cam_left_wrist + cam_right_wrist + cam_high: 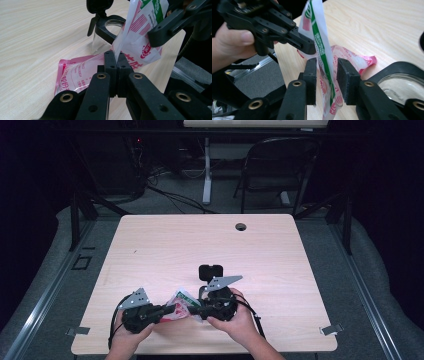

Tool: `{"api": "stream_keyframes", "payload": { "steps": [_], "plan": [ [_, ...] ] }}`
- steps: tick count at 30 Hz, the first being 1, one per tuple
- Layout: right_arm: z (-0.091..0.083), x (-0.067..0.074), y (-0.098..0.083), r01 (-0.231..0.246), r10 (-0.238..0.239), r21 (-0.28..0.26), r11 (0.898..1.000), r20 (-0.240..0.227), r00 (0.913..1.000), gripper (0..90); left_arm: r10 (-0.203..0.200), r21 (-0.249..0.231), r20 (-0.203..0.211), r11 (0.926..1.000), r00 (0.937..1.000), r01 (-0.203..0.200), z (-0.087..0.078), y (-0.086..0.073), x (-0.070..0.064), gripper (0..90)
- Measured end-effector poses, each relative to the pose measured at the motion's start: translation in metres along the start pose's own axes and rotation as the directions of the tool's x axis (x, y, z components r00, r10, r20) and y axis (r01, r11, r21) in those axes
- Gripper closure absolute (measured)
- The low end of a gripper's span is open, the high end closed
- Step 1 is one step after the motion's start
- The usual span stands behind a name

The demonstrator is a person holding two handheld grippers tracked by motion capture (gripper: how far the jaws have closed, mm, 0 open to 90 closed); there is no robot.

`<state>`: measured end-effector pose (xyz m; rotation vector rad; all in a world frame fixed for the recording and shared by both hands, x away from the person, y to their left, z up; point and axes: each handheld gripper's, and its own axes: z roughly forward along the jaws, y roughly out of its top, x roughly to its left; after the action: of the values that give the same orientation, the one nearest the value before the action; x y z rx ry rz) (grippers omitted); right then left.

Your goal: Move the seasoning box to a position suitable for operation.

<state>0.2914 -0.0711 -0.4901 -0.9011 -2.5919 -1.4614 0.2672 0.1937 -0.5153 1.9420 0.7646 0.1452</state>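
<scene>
White packet (140, 37) with red stripes and a green band — held upright off the table, thin edge pinched. Pink packet (75, 73) lies flat beneath — beside a clear, black-rimmed jar (110, 30).

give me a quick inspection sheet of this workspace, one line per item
surface: pale wood table, mostly bare, cable hole near far edge
job's things: red-and-white plastic pouch held up between both grippers; clear jar with open black flip lid behind
clutter: nothing seen
grippers: left gripper shut on pouch; right gripper open around its green-striped edge
cables: black leads trail from grippers; floor cables beyond table
surroundings: dark room, folding chair
</scene>
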Motion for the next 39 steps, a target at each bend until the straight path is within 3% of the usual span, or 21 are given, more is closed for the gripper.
{"api": "stream_keyframes", "payload": {
  "steps": [3,7,9,12,16,21,26,29,34,39],
  "plan": [
    [0.006,-0.002,-0.003,-0.002,0.002,0.019,1.000,-0.001,1.0000,73.7,0.006,0.006,-0.002,1.0000,1.0000,-0.006,0.000,-0.001,-0.001,90.0],
    [0.010,-0.004,-0.005,-0.007,0.008,0.029,1.000,-0.009,0.9999,87.4,0.014,0.014,-0.002,0.9998,0.9999,-0.014,0.000,-0.004,-0.002,89.7],
    [0.011,-0.006,-0.005,-0.002,0.003,0.042,0.999,-0.025,0.9997,89.2,0.016,0.003,-0.002,0.9999,0.9999,-0.016,-0.001,-0.005,-0.002,81.4],
    [0.011,-0.008,-0.004,-0.011,0.013,0.047,0.999,-0.054,0.9984,89.8,0.026,-0.012,-0.045,0.9996,0.9987,-0.026,-0.004,-0.009,-0.001,69.2],
    [0.012,-0.011,-0.002,-0.021,0.025,0.045,0.999,-0.080,0.9965,90.0,0.039,-0.022,-0.042,0.9990,0.9984,-0.040,-0.005,-0.017,0.002,56.9],
    [0.011,-0.014,-0.001,-0.021,0.025,0.051,0.998,-0.089,0.9957,89.9,0.098,0.034,-0.096,0.9949,0.9906,-0.095,0.001,-0.027,0.002,50.4],
    [0.011,-0.015,-0.001,-0.017,0.022,0.054,0.998,-0.094,0.9953,89.9,0.087,0.077,-0.101,0.9939,0.9911,-0.079,0.008,-0.033,0.004,47.0],
    [0.011,-0.014,-0.001,-0.013,0.018,0.054,0.998,-0.094,0.9954,89.9,0.106,0.111,-0.112,0.9894,0.9879,-0.094,0.012,-0.034,0.004,46.8],
    [0.010,-0.013,-0.001,-0.012,0.016,0.052,0.999,-0.090,0.9958,89.9,0.112,0.135,-0.143,0.9865,0.9834,-0.093,0.019,-0.038,0.007,34.7],
    [0.010,-0.012,-0.001,-0.010,0.014,0.047,0.999,-0.093,0.9955,90.0,0.133,0.130,-0.150,0.9850,0.9797,-0.114,0.023,-0.045,0.010,31.1]
  ]
}}
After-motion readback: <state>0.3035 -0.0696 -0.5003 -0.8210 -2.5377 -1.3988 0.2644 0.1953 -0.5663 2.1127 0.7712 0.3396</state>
